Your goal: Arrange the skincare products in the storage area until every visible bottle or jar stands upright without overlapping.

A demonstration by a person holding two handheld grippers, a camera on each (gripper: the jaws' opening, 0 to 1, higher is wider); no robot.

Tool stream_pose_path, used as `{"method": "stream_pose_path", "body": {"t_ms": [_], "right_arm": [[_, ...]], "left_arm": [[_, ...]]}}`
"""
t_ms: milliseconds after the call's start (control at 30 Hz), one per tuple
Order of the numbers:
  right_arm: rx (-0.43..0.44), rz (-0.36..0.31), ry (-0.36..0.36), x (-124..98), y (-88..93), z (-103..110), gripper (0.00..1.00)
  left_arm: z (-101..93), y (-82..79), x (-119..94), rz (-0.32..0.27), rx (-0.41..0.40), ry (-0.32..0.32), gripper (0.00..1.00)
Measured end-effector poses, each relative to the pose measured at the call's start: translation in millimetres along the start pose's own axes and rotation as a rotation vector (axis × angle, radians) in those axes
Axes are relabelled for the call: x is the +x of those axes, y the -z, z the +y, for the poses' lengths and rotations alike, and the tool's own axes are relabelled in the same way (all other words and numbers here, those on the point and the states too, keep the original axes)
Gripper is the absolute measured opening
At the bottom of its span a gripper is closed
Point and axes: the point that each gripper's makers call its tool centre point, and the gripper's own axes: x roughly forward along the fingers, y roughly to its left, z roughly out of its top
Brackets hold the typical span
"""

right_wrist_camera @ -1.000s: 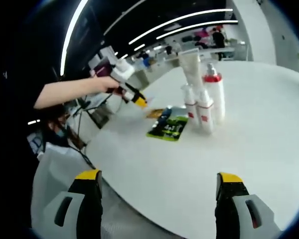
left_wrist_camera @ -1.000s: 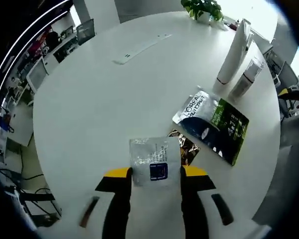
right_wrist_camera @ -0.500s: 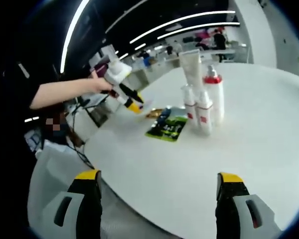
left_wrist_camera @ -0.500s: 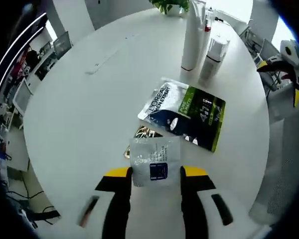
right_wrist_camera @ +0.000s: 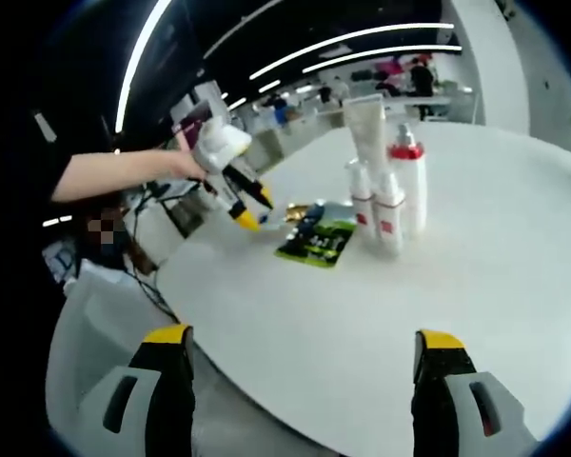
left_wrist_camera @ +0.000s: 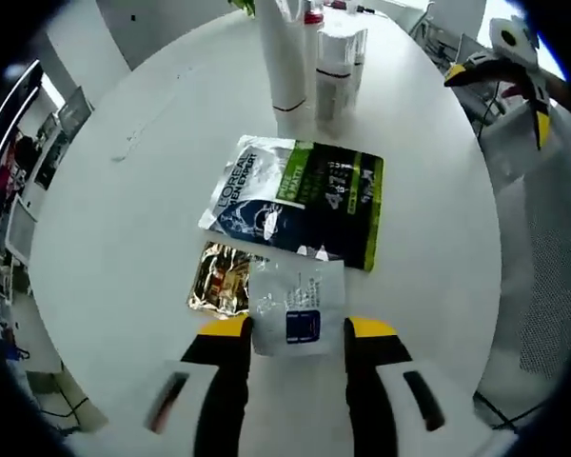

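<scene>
My left gripper (left_wrist_camera: 298,328) is shut on a silvery sachet (left_wrist_camera: 297,303) with a blue label, held just above the white round table (left_wrist_camera: 124,248). Under its far edge lie a gold sachet (left_wrist_camera: 219,278) and a flat green and dark blue L'Oreal pouch (left_wrist_camera: 295,198). Beyond them stand a white tube (left_wrist_camera: 281,57) and some white bottles (left_wrist_camera: 335,67). My right gripper (right_wrist_camera: 305,338) hangs open off the table's near edge. From that side the tube (right_wrist_camera: 366,129), the red-capped bottles (right_wrist_camera: 392,190), the pouch (right_wrist_camera: 316,238) and the left gripper (right_wrist_camera: 243,211) all show.
A person's arm (right_wrist_camera: 124,171) reaches in from the left with the left gripper. A long white strip (left_wrist_camera: 147,114) lies on the far left of the table. The right gripper (left_wrist_camera: 514,67) shows beyond the table's right edge. An office with desks lies behind.
The left gripper, still holding the sachet, has come down and in toward the pouch and gold sachet. The right gripper has stayed where it was.
</scene>
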Motion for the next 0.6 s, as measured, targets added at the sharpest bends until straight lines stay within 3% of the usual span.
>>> {"method": "stream_pose_path", "body": {"t_ms": [100, 600], "right_arm": [[-0.001, 0.000, -0.003, 0.0, 0.1, 0.8, 0.99], [0.004, 0.000, 0.000, 0.5, 0.7, -0.4, 0.99]], "left_arm": [[-7.1, 2.5, 3.3, 0.015, 0.049, 0.020, 0.42], [-13.8, 10.5, 14.5, 0.073, 0.145, 0.074, 0.41]]}}
